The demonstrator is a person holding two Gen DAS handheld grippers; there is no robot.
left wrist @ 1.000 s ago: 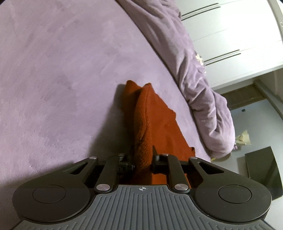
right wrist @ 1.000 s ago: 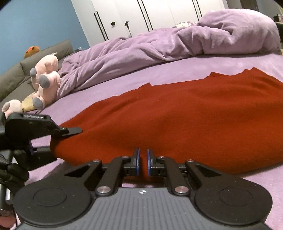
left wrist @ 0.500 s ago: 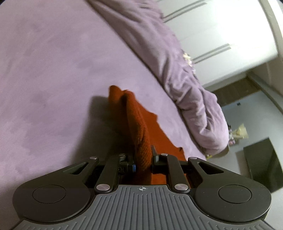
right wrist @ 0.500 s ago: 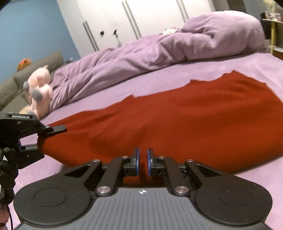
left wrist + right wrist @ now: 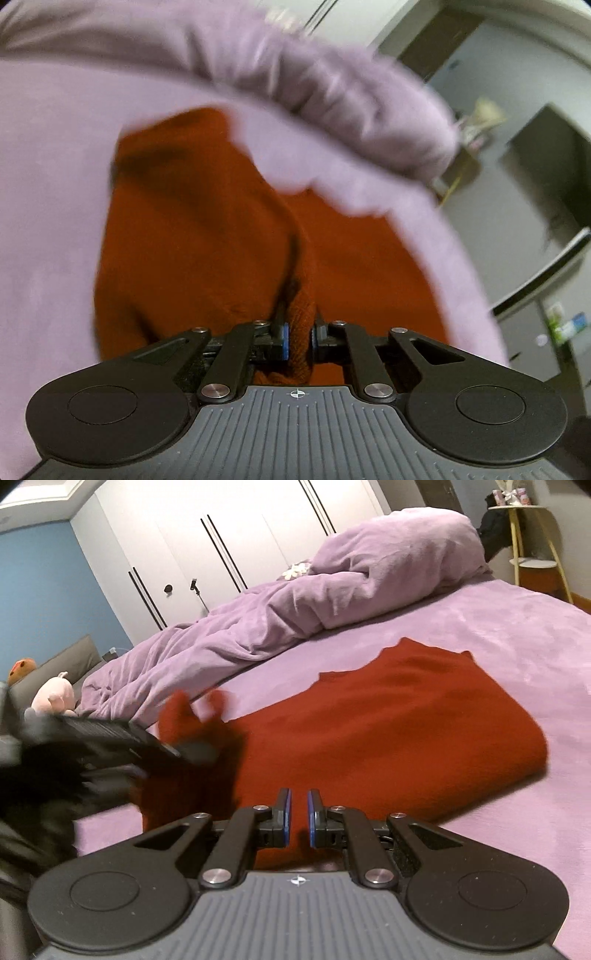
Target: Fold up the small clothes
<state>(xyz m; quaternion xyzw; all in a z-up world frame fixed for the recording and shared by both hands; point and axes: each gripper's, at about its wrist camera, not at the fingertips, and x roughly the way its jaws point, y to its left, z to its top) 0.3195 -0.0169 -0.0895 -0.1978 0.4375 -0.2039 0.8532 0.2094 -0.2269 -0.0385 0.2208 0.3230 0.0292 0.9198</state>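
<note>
Red sweater mid-fold on the bed, first fold not landed yet.
Left claw was clamped on a bunched edge of the knit, fabric visibly pinched between the blue pads, lifted off the sheet; that view was motion-blurred, so the exact part of the garment (hem or sleeve) couldn't be told. Right claw sat low at the near edge of the sweater, jaws narrowly parted with red cloth showing in the gap; no clear pinch, can't tell if it held anything. Most of the sweater lay flat on the purple sheet, with the rumpled duvet well behind it. Judgement: early stage. One edge raised, nothing laid over yet. Left to do: carry the edge across, lay it down, smooth, then repeat for remaining folds.
</note>
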